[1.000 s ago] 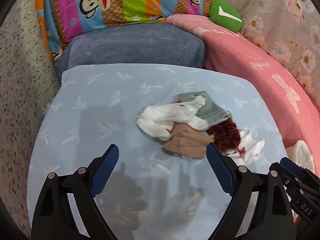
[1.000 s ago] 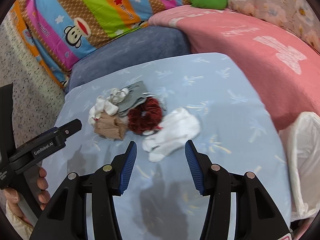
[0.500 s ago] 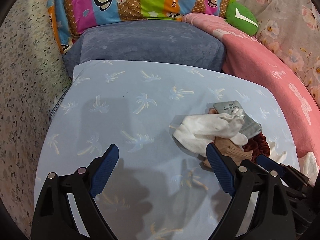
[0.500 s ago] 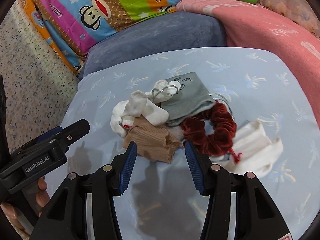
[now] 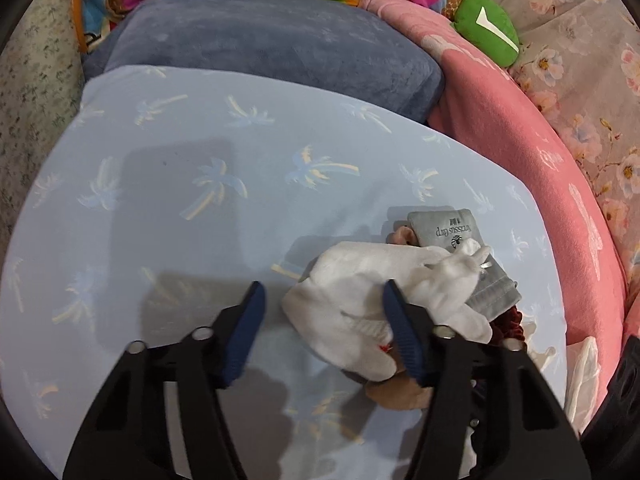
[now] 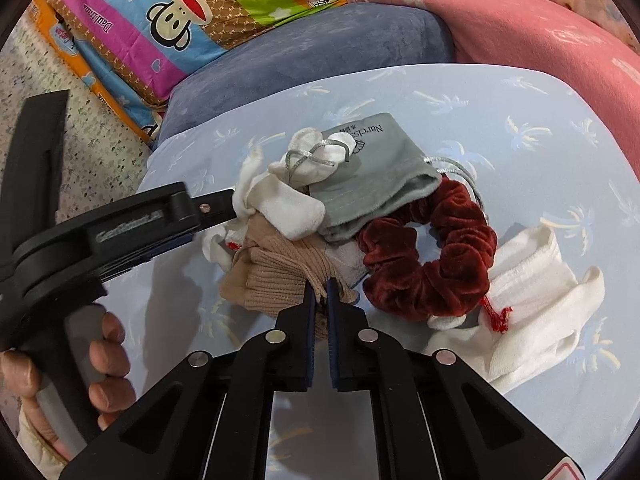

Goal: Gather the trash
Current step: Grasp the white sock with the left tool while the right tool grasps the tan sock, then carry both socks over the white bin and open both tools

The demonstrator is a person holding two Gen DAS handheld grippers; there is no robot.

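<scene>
The right gripper [image 6: 319, 294] is pinching the near edge of the tan sock [image 6: 276, 276] at the near left of the pile on the blue sheet [image 6: 500, 120], probably to lift it, while the left gripper [image 5: 322, 328] is hovering half open, straddling the white sock [image 5: 360, 300].

The left gripper [image 5: 322, 306] was spread wide, its holder's hand [image 6: 100, 364] wrapped round the handle. The right gripper [image 6: 319, 294] was nearly closed, pinching fabric.

Blue pillow [image 5: 272, 52], pink blanket [image 5: 532, 148], green plush [image 5: 486, 26].
</scene>
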